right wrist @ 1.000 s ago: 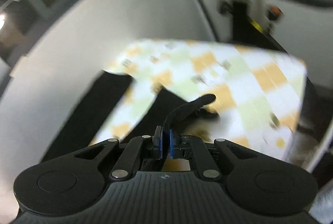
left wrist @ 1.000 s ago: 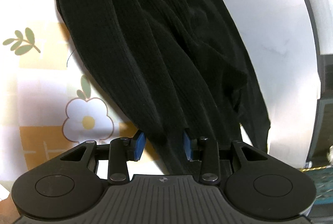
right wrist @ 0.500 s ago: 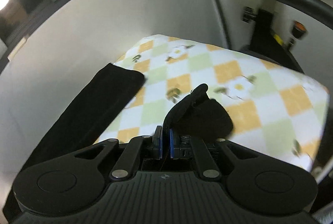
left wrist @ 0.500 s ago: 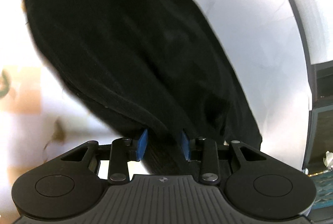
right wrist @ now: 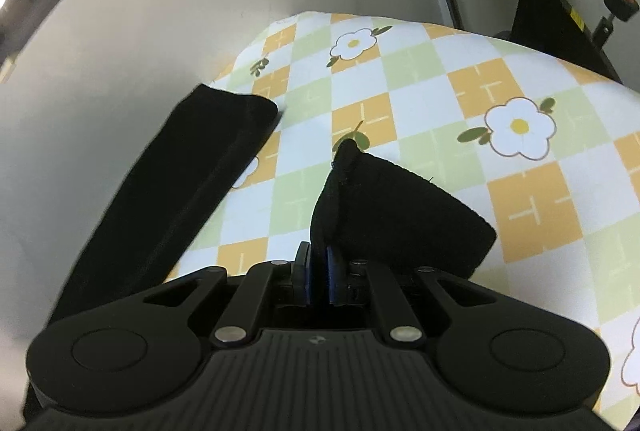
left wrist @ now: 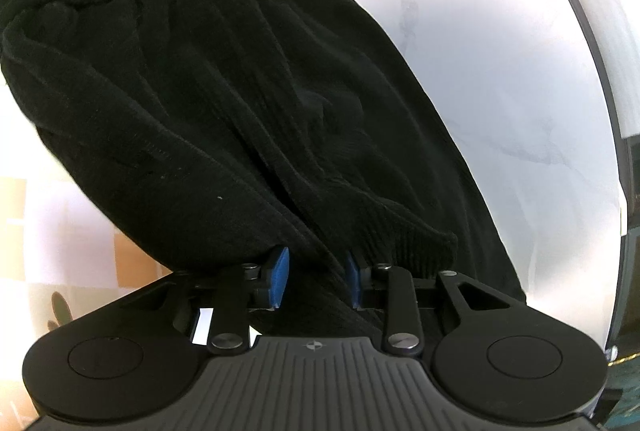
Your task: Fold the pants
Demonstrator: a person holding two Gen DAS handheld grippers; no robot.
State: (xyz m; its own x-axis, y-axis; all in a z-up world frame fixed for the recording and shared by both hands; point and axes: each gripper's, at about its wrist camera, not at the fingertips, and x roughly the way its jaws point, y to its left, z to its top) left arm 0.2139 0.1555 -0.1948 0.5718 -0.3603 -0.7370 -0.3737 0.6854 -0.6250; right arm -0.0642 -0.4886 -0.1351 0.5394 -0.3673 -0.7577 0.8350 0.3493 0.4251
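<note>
Both tongs are pinching the black ribbed pants [left wrist: 224, 79], the left gripper [left wrist: 316, 281] on a thick bunch and the right gripper [right wrist: 318, 273] on a thin edge, carrying the fold over the flowered checked cloth [right wrist: 420, 79] ahead; next, I judge, they need lowering and releasing.
</note>
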